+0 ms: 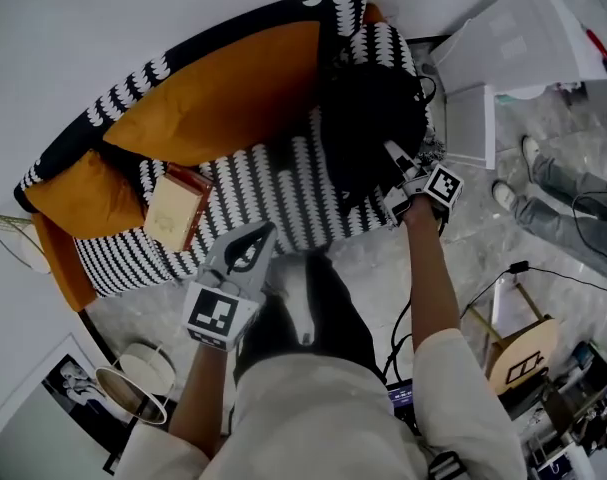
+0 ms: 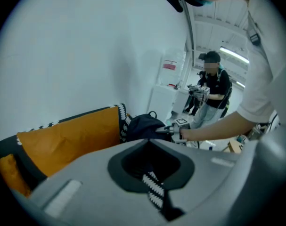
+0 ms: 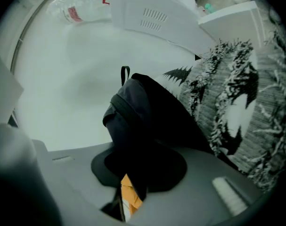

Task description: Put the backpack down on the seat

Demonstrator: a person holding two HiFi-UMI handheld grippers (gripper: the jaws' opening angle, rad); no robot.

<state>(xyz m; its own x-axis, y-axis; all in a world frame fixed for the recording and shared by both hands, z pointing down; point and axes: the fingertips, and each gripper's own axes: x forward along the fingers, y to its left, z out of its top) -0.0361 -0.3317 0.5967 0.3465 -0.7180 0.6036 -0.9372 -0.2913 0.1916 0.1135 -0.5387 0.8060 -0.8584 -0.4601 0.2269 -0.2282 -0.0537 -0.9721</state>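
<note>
A black backpack (image 1: 368,128) rests upright on the right end of the black-and-white patterned sofa seat (image 1: 283,188), leaning on the backrest. My right gripper (image 1: 391,151) reaches its lower front. In the right gripper view the jaws (image 3: 128,197) stand slightly apart. Dark fabric of the backpack (image 3: 138,121) lies between them, with an orange sliver showing beside it. My left gripper (image 1: 266,230) hovers in front of the seat's front edge, its tips together around nothing. The left gripper view shows the backpack (image 2: 143,126) with the right gripper (image 2: 168,130) at it.
A large orange cushion (image 1: 223,98) leans on the backrest and another (image 1: 78,193) fills the left end. A tan box (image 1: 178,208) lies on the seat's left part. White cabinets (image 1: 523,38), a person's legs (image 1: 543,183), cables and a wooden stool (image 1: 518,353) stand on the right.
</note>
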